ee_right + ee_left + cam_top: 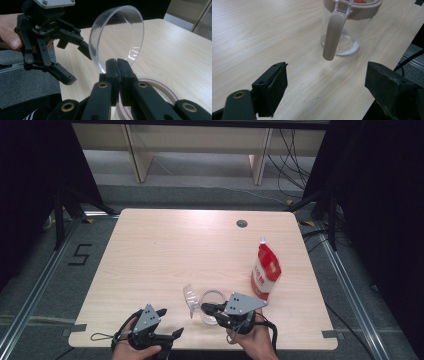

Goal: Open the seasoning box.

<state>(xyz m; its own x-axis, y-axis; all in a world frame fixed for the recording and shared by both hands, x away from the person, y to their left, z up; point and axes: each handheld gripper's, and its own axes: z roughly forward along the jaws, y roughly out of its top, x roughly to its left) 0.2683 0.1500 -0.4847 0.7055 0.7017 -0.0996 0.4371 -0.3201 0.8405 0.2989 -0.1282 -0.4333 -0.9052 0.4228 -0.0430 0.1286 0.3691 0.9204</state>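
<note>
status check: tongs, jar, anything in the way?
Left tongs open, nothing held, short of the jar. Right tongs shut on clear lid, which stands tilted up over the rim. Red bag stands beside, clear of both.

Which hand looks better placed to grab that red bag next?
Left, probably. The left gripper stands open with nothing in it, though farther from the red bag. The right gripper is nearer but clamped on the jar's clear lid.

Grey floor [200,195] with cables [295,155] beyond the light wooden table [165,245].
</note>
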